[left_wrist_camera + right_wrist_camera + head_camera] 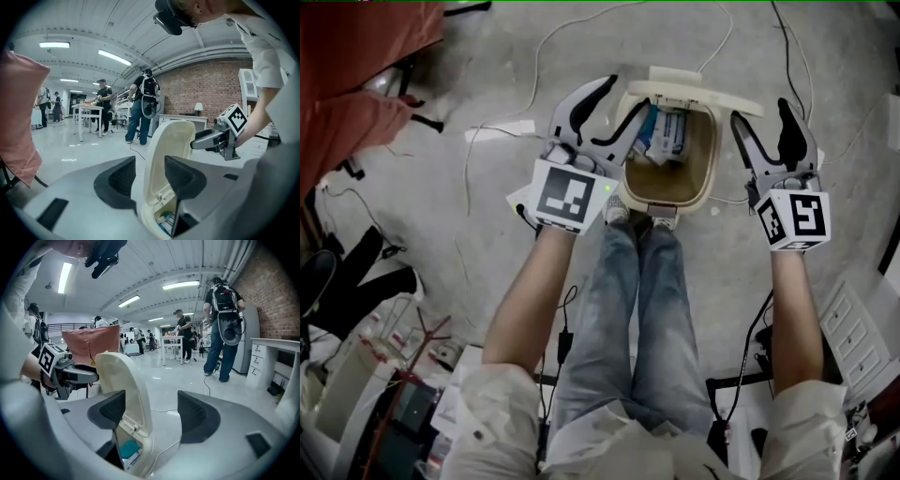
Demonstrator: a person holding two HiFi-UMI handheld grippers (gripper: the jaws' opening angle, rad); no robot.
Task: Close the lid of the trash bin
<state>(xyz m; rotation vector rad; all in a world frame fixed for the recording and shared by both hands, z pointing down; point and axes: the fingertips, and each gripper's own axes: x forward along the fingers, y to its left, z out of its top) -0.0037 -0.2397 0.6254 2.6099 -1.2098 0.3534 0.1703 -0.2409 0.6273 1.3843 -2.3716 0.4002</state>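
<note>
**Closing in on the raised lid**

The trash bin stands at the person's feet, its lid upright at the far side. The left gripper and right gripper flank it — jaws partly open, empty. Next, likely: tip the lid down.

From my end I count one trash bin with one lid. Two tongs are out in front, the left tongs and the right tongs. Each carries one marker cube, two in all. In the left gripper view I make out four people standing behind. The packets inside the bin are too jumbled for me to count.
</note>
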